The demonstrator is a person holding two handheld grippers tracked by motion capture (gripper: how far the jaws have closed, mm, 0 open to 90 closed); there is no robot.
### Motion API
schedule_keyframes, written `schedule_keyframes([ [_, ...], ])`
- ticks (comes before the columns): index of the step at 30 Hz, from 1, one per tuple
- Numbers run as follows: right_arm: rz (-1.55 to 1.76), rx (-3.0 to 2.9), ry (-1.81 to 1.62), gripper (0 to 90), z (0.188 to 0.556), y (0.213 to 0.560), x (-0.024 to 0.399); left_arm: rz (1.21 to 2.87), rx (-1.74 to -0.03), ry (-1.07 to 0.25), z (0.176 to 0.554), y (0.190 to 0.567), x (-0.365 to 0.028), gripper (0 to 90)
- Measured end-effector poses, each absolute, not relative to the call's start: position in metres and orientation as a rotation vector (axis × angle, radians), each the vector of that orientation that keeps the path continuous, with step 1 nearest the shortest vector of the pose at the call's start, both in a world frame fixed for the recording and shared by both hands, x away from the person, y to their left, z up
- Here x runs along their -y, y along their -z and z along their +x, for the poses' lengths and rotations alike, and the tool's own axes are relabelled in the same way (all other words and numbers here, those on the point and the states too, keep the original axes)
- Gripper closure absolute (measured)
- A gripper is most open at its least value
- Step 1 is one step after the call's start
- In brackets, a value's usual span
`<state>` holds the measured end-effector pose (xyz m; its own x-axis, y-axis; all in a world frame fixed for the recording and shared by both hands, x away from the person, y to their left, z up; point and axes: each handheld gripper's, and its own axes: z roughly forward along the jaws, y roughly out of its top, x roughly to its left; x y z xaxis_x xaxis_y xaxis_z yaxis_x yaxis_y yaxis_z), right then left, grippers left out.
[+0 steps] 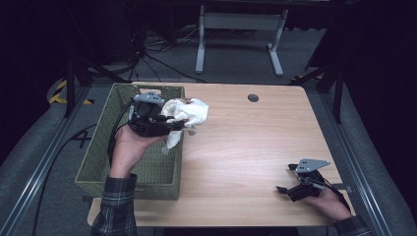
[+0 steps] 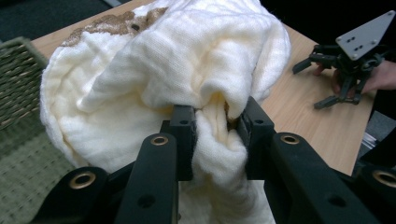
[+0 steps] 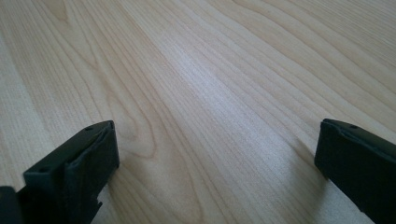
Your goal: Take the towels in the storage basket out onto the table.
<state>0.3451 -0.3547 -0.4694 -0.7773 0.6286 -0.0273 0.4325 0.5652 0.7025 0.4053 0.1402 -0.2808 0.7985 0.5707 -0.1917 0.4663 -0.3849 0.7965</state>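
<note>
A cream-white knitted cloth [image 1: 185, 112], bunched into a loose bundle with a brownish patch on its far side, hangs in the air over the right rim of a green woven basket [image 1: 98, 147], at the left of the desk [image 1: 246, 147]. The left gripper [image 2: 214, 122] is clenched on a thick fold of it: in the left gripper view the two black jaws pinch the fabric between them, and the rest of the cloth billows out past them. A tail of the cloth droops down toward the basket's edge. The grip on one fold looks meant to carry the whole bundle as a single lump, so nothing drags on the wicker.

The person's left hand and plaid sleeve [image 1: 118, 201] come up from the near edge, over the basket.

Well apart, at the near right corner of the desk, the right gripper [image 1: 291, 182] rests low by the wood with its jaws spread wide and nothing between them; the right gripper view looks along them at bare pale grain. It seems parked out of the way while the left hand works.
</note>
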Motion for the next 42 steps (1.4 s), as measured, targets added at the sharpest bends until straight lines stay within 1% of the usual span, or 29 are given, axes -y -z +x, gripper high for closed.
schedule_keyframes([
  [6, 0.878, -2.526, -1.023, 0.0, 0.345, 0.469, 0.355, 2.058, -0.712, -0.127, 0.404, 0.279, -0.122, 72.2],
  [25, 0.88, -2.527, -1.023, 0.0, 0.345, 0.469, 0.355, 2.088, -0.549, -0.029, 0.4, 0.287, -0.064, 72.3],
  [33, 0.88, -2.527, -1.023, 0.0, 0.345, 0.469, 0.355, 2.114, -0.476, -0.013, 0.398, 0.296, -0.038, 72.3],
  [38, 0.88, -2.527, -1.023, 0.0, 0.345, 0.469, 0.355, 2.136, -0.449, 0.019, 0.395, 0.306, -0.02, 72.3],
  [42, 0.881, -2.527, -1.023, 0.1, 0.345, 0.469, 0.355, 2.15, -0.429, 0.021, 0.393, 0.315, -0.007, 72.3],
])
